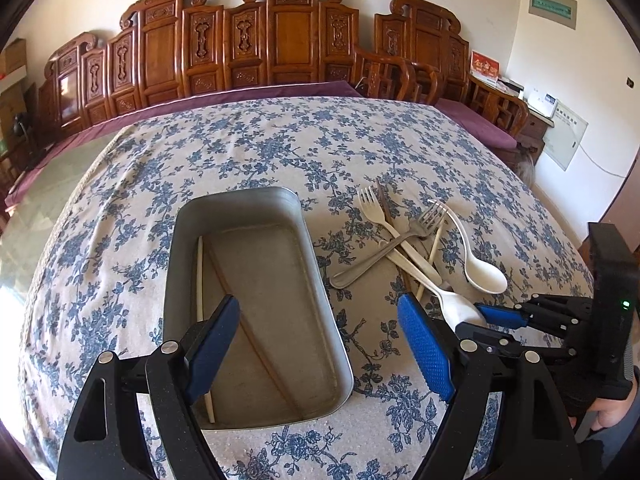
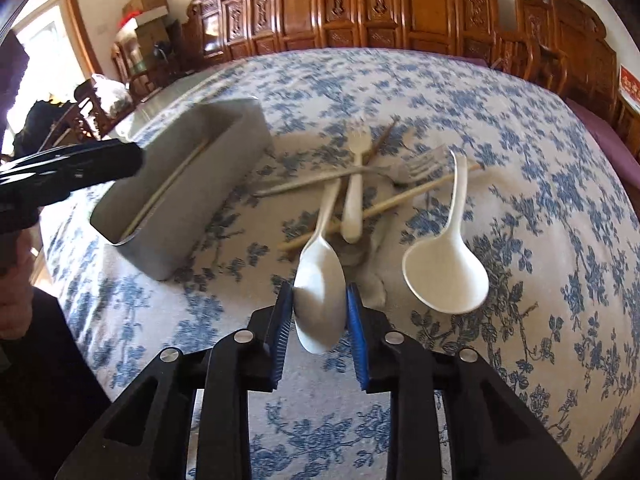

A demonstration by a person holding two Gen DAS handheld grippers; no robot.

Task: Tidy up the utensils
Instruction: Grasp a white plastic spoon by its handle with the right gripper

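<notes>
A grey metal tray (image 1: 176, 240) lies on the flowered tablecloth with a white chopstick (image 1: 199, 272) and a brown chopstick (image 1: 256, 352) inside. My left gripper (image 1: 318, 300) hovers open over the tray's near right rim, holding nothing. To the tray's right lies a crossed pile: a white plastic fork (image 2: 354, 200), a metal fork (image 2: 416, 168), a pale chopstick (image 2: 400, 200) and a wide white spoon (image 2: 444, 272). My right gripper (image 2: 320, 292) has its blue pads against both sides of the bowl of a slim white spoon (image 2: 320, 272), whose handle still rests in the pile.
The tablecloth (image 1: 280, 140) covers a large table with bare cloth beyond the tray and pile. Carved wooden chairs (image 1: 288, 32) line the far wall. A person's hand (image 1: 612, 412) holds the right gripper at the right edge.
</notes>
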